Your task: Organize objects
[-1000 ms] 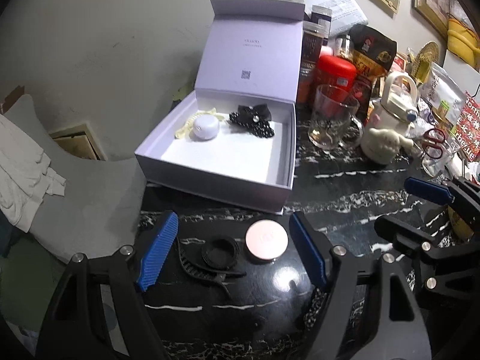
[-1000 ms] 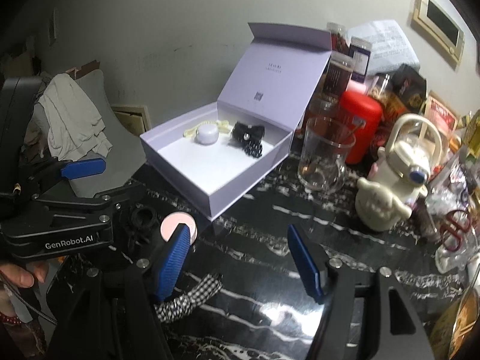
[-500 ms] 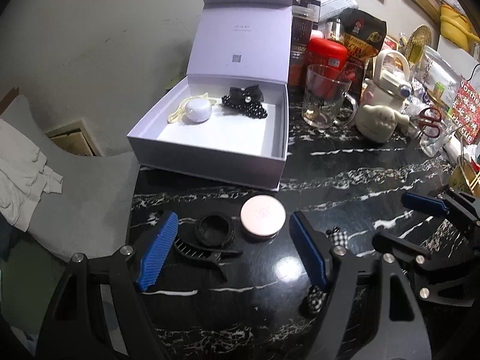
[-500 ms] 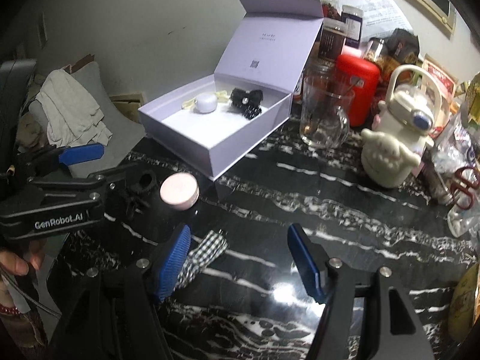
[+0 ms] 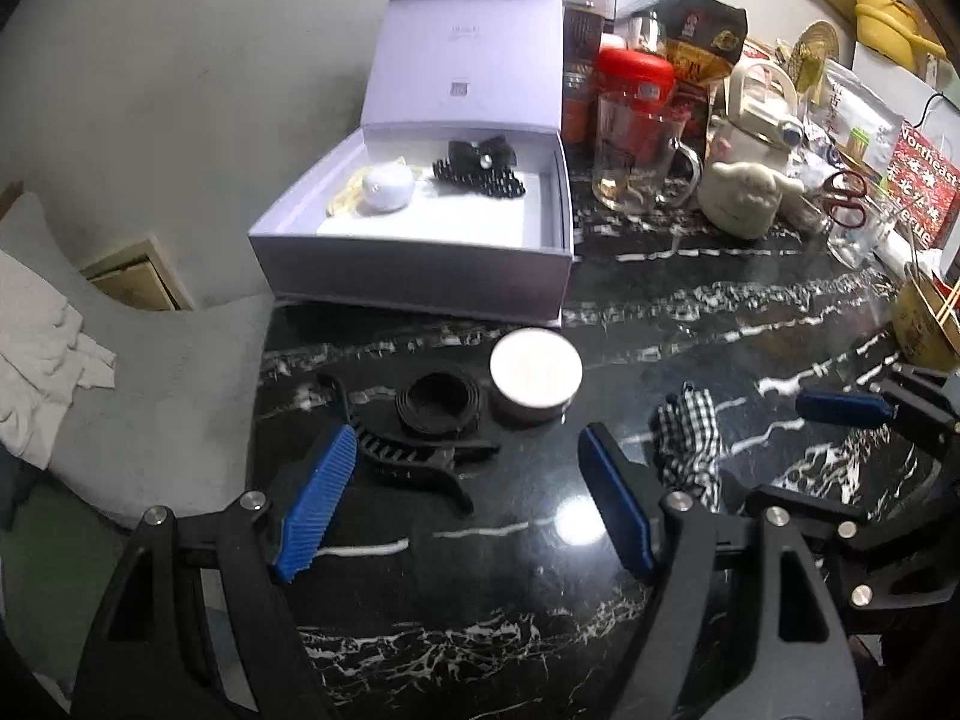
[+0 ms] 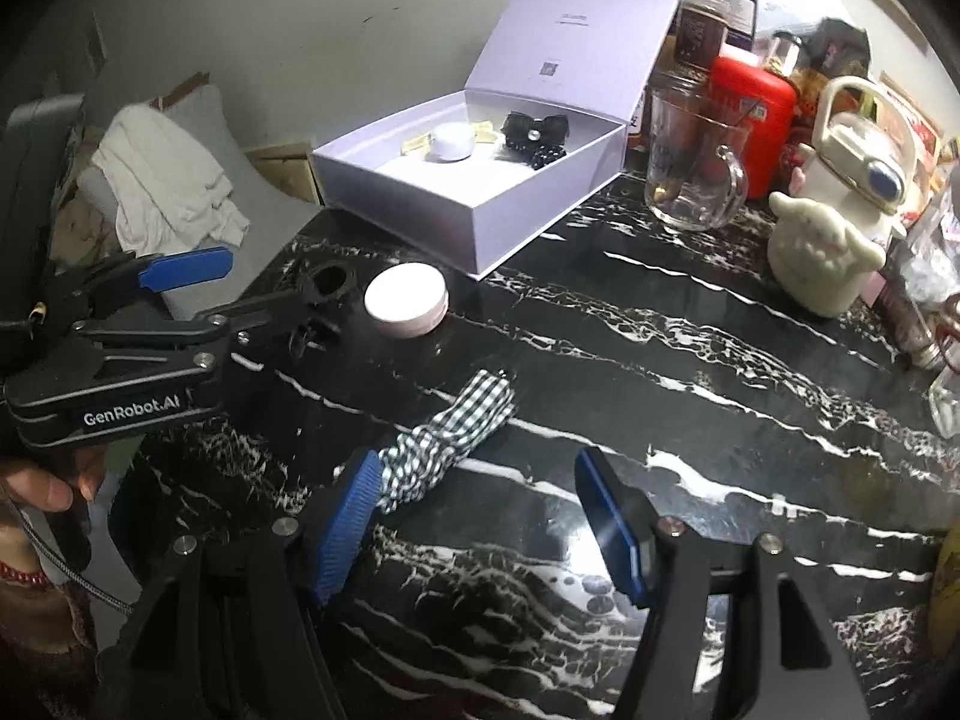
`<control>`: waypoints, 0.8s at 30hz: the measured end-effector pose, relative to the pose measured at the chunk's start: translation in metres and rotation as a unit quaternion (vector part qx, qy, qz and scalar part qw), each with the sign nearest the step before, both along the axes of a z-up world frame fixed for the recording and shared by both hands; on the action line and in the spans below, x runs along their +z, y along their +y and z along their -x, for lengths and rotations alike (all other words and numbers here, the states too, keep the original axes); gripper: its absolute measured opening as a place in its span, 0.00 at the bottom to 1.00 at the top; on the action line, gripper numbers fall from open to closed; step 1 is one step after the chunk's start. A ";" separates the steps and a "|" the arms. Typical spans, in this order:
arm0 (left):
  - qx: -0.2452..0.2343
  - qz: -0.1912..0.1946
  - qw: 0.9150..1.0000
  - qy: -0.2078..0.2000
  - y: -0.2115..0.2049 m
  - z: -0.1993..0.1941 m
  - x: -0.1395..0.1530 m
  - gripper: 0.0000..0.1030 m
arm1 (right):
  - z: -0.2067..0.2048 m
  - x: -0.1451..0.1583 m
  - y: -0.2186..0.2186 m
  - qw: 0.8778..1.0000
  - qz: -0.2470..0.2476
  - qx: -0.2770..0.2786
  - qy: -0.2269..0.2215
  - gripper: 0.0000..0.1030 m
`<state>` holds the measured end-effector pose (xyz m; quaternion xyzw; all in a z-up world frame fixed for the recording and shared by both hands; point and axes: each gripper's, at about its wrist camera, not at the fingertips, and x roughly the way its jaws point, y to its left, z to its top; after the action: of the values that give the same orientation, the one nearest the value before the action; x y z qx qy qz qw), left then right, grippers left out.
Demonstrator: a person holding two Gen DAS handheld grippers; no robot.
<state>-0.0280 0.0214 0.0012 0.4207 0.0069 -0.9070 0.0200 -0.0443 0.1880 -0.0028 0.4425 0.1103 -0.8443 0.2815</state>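
Both grippers hover over the black marble table (image 5: 690, 312) with fingers spread wide, holding nothing. Just ahead of the left gripper (image 5: 462, 534), between its fingers, lie a black hair claw (image 5: 420, 456), a black ring (image 5: 441, 402) and a pink round compact (image 5: 536, 373). A checkered fabric bow (image 6: 450, 438) lies beside the right gripper's (image 6: 483, 528) left finger. Beyond them stands the open lavender box (image 5: 420, 267), holding a white round case (image 5: 389, 187) and a black bow clip (image 5: 480, 165).

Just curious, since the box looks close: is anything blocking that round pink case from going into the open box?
Nothing visible lies between the pink case and the lavender box; only the box's front wall must be cleared.
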 end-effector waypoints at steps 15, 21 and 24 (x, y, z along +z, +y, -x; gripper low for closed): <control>-0.004 -0.042 0.999 -0.017 -0.007 0.001 -0.021 0.73 | 0.013 -0.025 -0.014 0.998 0.014 0.026 -0.052 0.67; 0.010 -0.065 0.997 -0.034 -0.016 0.013 -0.030 0.73 | 0.023 -0.032 -0.021 0.997 0.020 0.036 -0.063 0.66; 0.011 -0.058 0.998 -0.032 -0.015 0.018 -0.031 0.73 | 0.029 -0.034 -0.019 0.997 0.030 0.027 -0.067 0.67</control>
<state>-0.0464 0.0064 -0.0300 0.4502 0.0632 -0.8907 0.0058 -0.0738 0.1690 -0.0370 0.4867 0.0778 -0.8075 0.3240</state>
